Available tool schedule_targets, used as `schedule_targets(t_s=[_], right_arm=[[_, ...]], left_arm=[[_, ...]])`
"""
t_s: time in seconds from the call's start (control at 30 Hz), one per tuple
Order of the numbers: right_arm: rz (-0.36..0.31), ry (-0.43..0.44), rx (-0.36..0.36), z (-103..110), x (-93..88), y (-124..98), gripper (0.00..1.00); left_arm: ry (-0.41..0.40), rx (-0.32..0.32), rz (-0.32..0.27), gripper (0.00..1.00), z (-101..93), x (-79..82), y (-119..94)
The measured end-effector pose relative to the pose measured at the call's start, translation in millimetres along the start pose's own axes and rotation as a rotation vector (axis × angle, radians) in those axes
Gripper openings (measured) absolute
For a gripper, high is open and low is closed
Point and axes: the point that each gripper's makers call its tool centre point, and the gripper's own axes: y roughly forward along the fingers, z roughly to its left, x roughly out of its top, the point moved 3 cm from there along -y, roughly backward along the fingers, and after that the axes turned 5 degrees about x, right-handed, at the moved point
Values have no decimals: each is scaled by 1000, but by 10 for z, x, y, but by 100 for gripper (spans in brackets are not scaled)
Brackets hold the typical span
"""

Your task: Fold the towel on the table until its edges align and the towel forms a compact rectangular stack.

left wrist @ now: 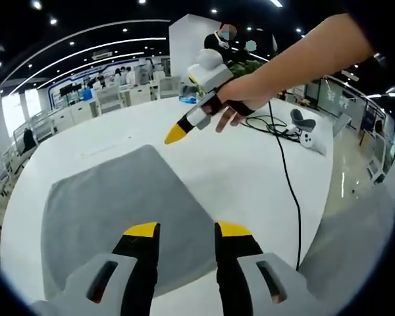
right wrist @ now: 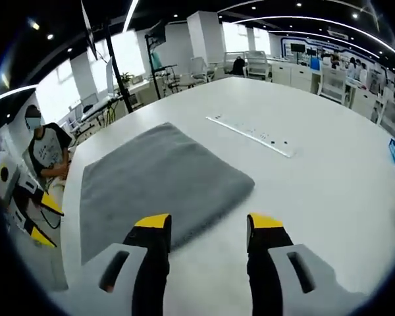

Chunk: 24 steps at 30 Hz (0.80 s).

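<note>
Left gripper view first: the left gripper [left wrist: 187,229] hangs over the near part of the grey towel [left wrist: 118,204], its yellow-tipped jaws parted with nothing between them. The towel lies flat on the white table [left wrist: 243,171], apparently a thick folded slab with soft rounded edges. Beyond it the right gripper [left wrist: 176,133] is held in a hand [left wrist: 240,99] above bare table past the towel's far corner; its jaws look pressed together, though from this angle I cannot tell for sure. A black cable [left wrist: 286,178] trails across the table to the right. Right gripper view next: the right gripper [right wrist: 208,224] shows its jaws spread and empty, with the towel [right wrist: 151,178] ahead and to the left — one rounded fold edge runs toward the jaws. A pale strip [right wrist: 250,135] lies well beyond the towel. The cloth looks light, limp and plush, so it should drape and sag when lifted — best pinched at the corners of one edge, through all layers, so the stack does not slide apart.
</note>
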Motion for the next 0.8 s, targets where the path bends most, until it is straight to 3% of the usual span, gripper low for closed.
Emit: schedule_targets(t_s=[0.8], right_arm=[[-12,36,23,-205,-29,133,34]], left_arm=[[43,-70,50,31,-410,-69,152]])
